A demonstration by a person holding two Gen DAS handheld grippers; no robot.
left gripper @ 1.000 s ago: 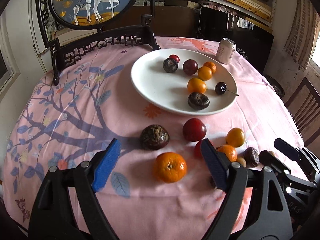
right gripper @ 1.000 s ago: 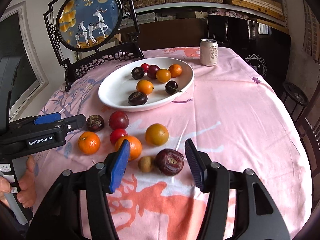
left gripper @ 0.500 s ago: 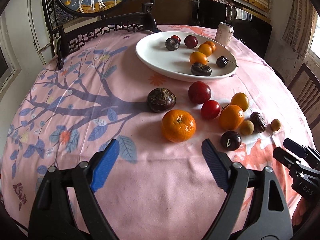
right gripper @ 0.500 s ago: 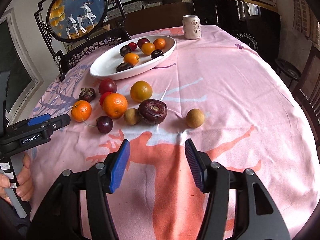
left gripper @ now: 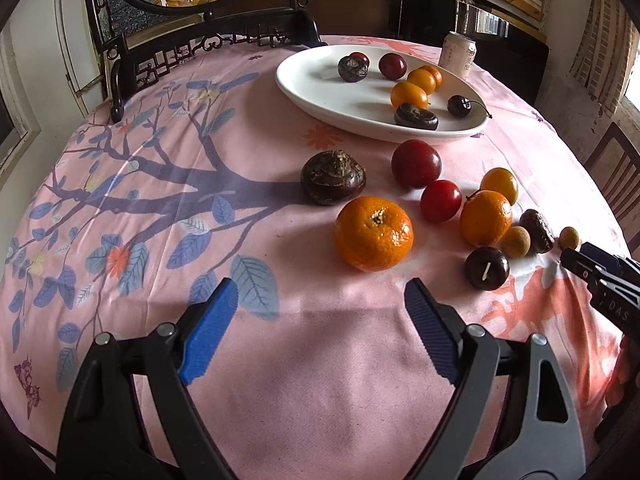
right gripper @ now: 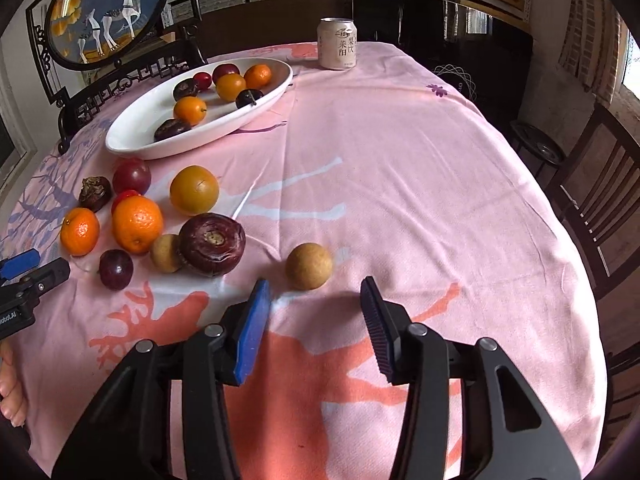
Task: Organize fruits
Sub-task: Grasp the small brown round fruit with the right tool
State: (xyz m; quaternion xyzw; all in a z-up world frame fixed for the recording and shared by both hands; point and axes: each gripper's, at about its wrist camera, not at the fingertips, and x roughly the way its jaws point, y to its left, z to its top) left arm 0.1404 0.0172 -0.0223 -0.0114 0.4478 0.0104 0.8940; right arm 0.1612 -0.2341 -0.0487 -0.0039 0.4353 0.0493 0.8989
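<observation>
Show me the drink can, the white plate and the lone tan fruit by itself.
Can (right gripper: 337,45), right wrist view, middle of its printed side.
Plate (right gripper: 132,134), right wrist view, bare white inside near its front rim.
Tan fruit (right gripper: 309,266), right wrist view, centre of its skin.

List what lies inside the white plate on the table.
Plate: three oranges, two dark wrinkled fruits, a cherry, a plum, and a red fruit, partly hidden.

A plate (right gripper: 132,140) holding several fruits is sitting at the far left of the table (right gripper: 400,184), with a can (right gripper: 337,43) standing behind it to the right. Loose fruits are lying clustered before the plate, and one longan (right gripper: 309,266) is lying apart to their right.
</observation>
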